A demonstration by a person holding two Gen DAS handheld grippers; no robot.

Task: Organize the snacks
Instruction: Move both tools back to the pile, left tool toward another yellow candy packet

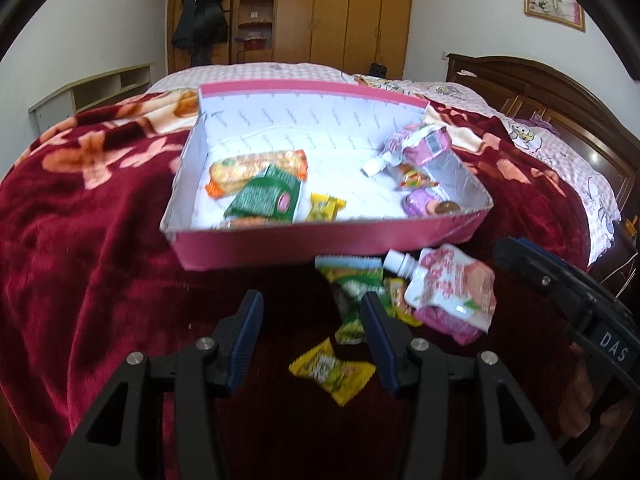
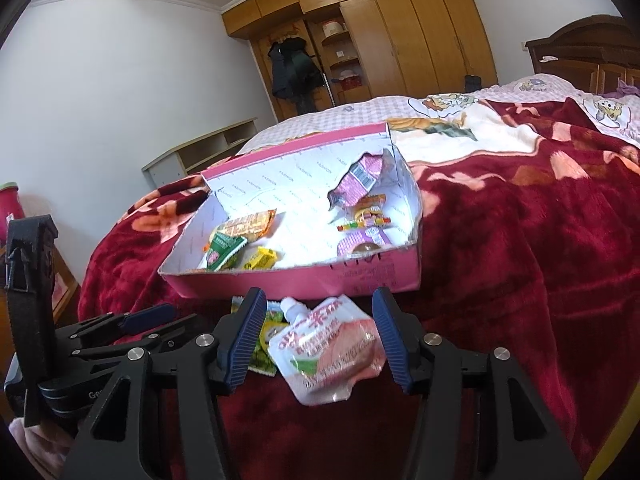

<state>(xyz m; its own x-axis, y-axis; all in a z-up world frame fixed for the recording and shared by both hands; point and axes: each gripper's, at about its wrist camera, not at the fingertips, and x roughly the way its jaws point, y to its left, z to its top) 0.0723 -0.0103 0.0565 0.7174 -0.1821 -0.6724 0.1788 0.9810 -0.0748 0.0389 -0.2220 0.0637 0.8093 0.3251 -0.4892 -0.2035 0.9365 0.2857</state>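
Observation:
A pink cardboard box lies open on the red blanket and holds several snack packs. In front of it lies a loose pile: a pink-white spout pouch, a green packet and a yellow candy. My left gripper is open and empty, with the yellow candy just below and between its fingers. My right gripper is open, its fingers on either side of the spout pouch, apart from it.
The red flowered blanket covers the bed. A dark wooden headboard stands at the right and a wooden wardrobe at the back. A low white shelf stands by the left wall.

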